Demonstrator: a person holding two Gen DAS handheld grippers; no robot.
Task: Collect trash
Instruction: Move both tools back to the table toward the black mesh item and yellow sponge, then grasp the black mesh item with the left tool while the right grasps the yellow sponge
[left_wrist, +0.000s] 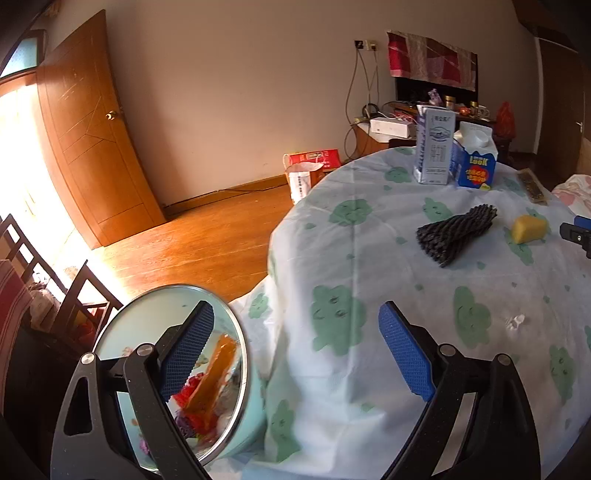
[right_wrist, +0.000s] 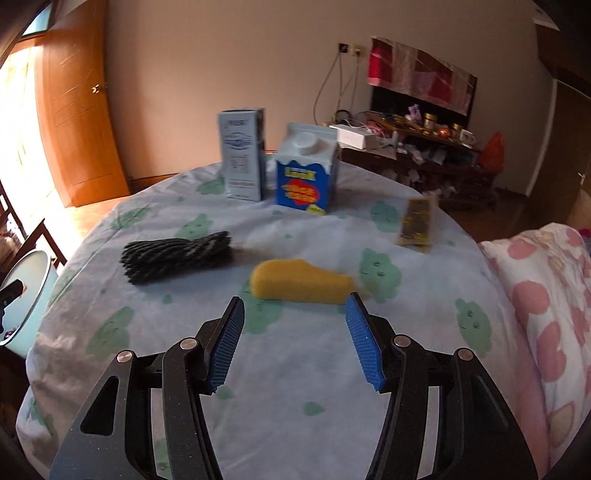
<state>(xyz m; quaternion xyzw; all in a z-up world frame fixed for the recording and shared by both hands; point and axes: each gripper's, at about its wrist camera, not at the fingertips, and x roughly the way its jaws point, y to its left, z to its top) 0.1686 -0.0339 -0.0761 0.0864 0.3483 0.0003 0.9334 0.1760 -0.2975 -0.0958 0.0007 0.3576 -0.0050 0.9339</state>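
Both tools (left_wrist: 295, 350) (right_wrist: 295, 343) released, empty; wrappers in bin (left_wrist: 236, 435) beside bench (right_wrist: 295, 406); sponge (right_wrist: 301, 282), mesh (right_wrist: 177, 258), cartons (right_wrist: 306, 173) left.

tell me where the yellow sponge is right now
In the right wrist view the sponge lies on the table just ahead of the open right gripper, with the black mesh roll to its left.

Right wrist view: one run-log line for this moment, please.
right gripper: open, empty, near yellow sponge | left gripper: open, empty, by bin | still on table: black mesh sleeve, two cartons
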